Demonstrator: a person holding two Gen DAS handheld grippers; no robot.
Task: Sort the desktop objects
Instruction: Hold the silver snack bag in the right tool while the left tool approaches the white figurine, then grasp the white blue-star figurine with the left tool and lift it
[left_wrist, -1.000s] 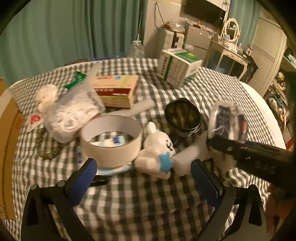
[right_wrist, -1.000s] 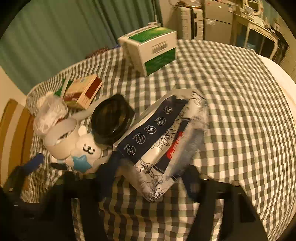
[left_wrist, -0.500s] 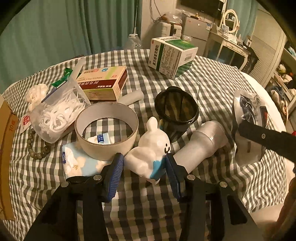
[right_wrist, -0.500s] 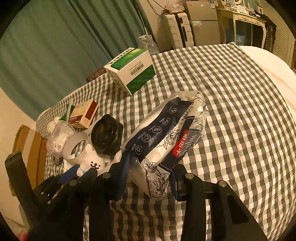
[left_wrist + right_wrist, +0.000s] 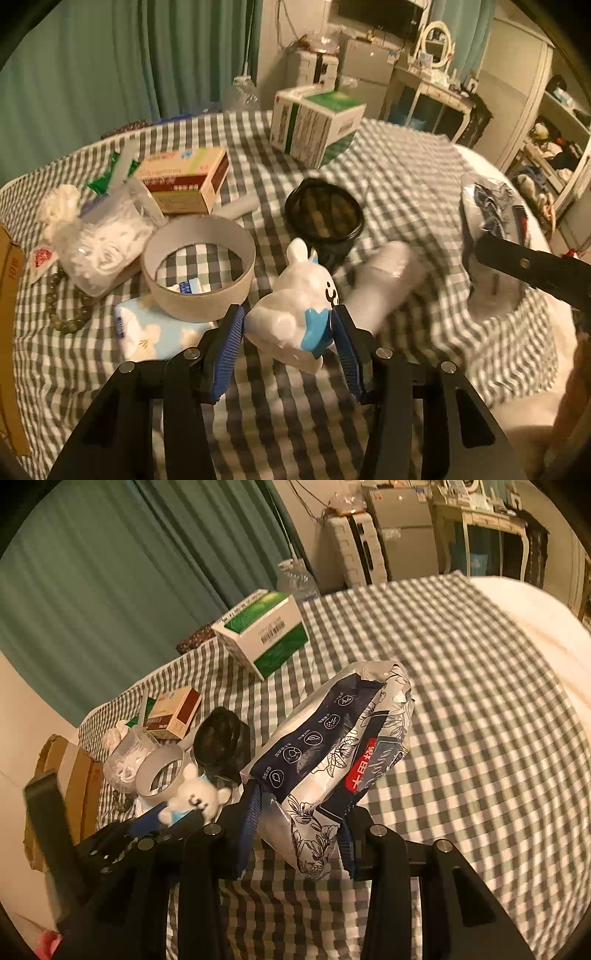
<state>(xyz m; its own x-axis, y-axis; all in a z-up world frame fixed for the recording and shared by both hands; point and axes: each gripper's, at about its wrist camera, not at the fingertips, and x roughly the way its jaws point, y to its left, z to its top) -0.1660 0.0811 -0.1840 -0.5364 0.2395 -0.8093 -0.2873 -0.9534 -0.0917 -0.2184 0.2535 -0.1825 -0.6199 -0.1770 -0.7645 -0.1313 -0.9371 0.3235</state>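
Observation:
My left gripper (image 5: 288, 328) is shut on a white rabbit figurine (image 5: 295, 314) with a blue star, held just above the checked tablecloth (image 5: 280, 417). The figurine also shows in the right wrist view (image 5: 194, 797). My right gripper (image 5: 299, 834) is shut on a dark blue and white printed packet (image 5: 332, 753), lifted over the cloth; the packet also shows at the right of the left wrist view (image 5: 491, 229).
A white tape ring (image 5: 199, 266), tissue pack (image 5: 155, 332), black jar (image 5: 325, 218), pale tube (image 5: 384, 277), bag of white bits (image 5: 99, 232), bead bracelet (image 5: 70, 314), red-and-cream box (image 5: 184, 177) and green-and-white box (image 5: 314, 125) lie on the table. Cardboard (image 5: 74, 775) stands at the left edge.
My left gripper closed on the rabbit figurine and lifted it slightly. My right gripper closed on the packet and raised it, moving right and away from the clutter.

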